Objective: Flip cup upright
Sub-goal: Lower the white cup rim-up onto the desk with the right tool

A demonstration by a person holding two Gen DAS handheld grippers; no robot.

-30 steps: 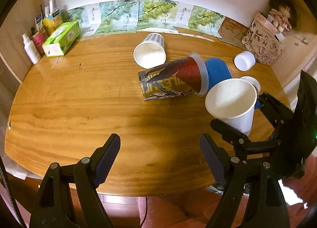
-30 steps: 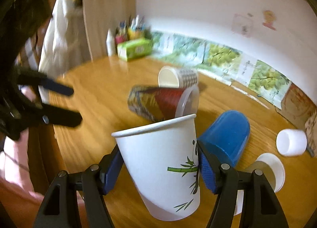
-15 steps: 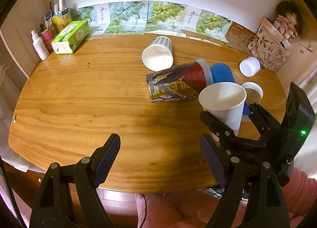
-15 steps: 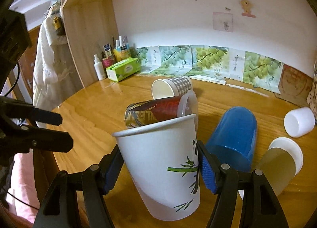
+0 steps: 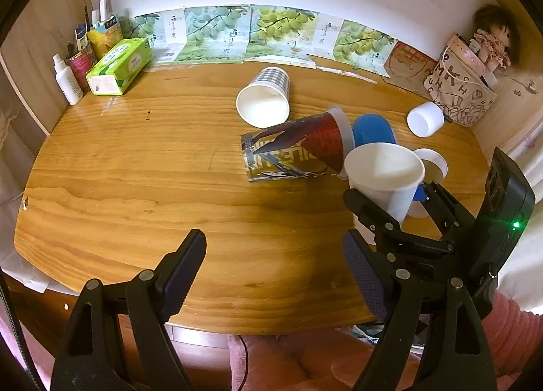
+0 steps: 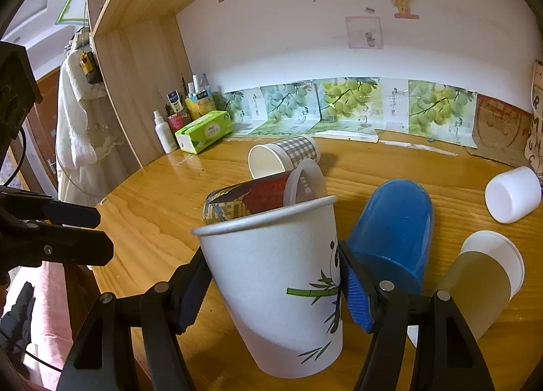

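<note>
My right gripper (image 6: 271,284) is shut on a white paper cup with a panda print (image 6: 275,285), mouth up and tilted a little, just above the wooden table (image 6: 152,194). The same cup (image 5: 387,177) and right gripper (image 5: 395,201) show in the left wrist view, at the table's right side. My left gripper (image 5: 271,268) is open and empty over the table's front edge. Other cups lie on their sides: a checked cup (image 5: 264,99), a red printed cup (image 5: 292,153), a blue cup (image 6: 393,231), a small white cup (image 5: 426,118) and a yellowish cup (image 6: 482,285).
A green tissue box (image 5: 118,65) and bottles (image 5: 68,80) stand at the back left corner. A patterned bag (image 5: 461,95) with a doll (image 5: 492,41) sits at the back right. Grape posters (image 5: 237,34) line the wall.
The right gripper has turned the panda cup closer to upright and moved it lower, nearer the table. The left gripper has drawn back a little and stays open.
</note>
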